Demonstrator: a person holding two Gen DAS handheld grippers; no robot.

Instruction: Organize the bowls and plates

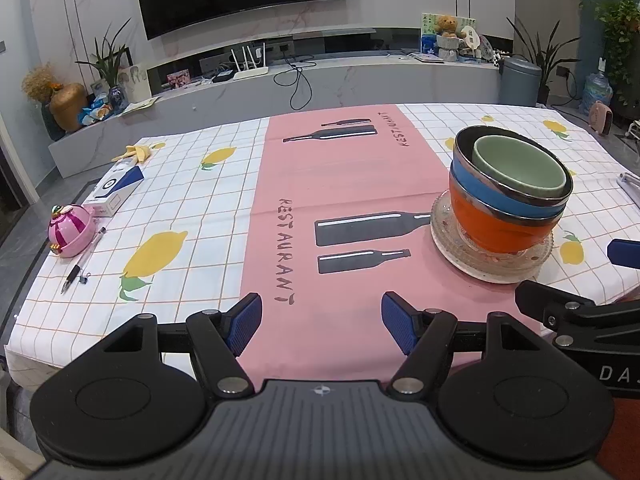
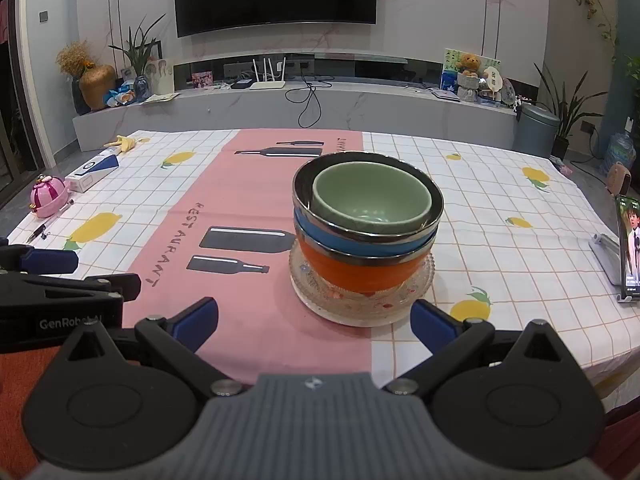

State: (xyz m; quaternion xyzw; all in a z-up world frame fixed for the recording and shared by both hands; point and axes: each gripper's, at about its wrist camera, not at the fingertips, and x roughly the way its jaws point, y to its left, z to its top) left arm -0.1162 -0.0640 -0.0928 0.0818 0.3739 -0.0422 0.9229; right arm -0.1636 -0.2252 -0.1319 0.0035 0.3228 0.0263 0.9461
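The bowls [image 2: 366,224], nested upright on a glass plate [image 2: 362,300] at the centre of the right wrist frame, stand just beyond the right gripper [image 2: 314,322], nearer than the left gripper [image 1: 322,322], both with jaws spread and empty.

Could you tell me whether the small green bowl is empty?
Empty: the small green bowl's bare glazed bottom shows, nested upright atop the stacked bowls.

Glossy green bowl [image 2: 370,200], metal-rimmed orange bowl [image 2: 360,272], seemingly patterned glass plate [image 2: 420,288], matt tablecloth [image 2: 500,248].
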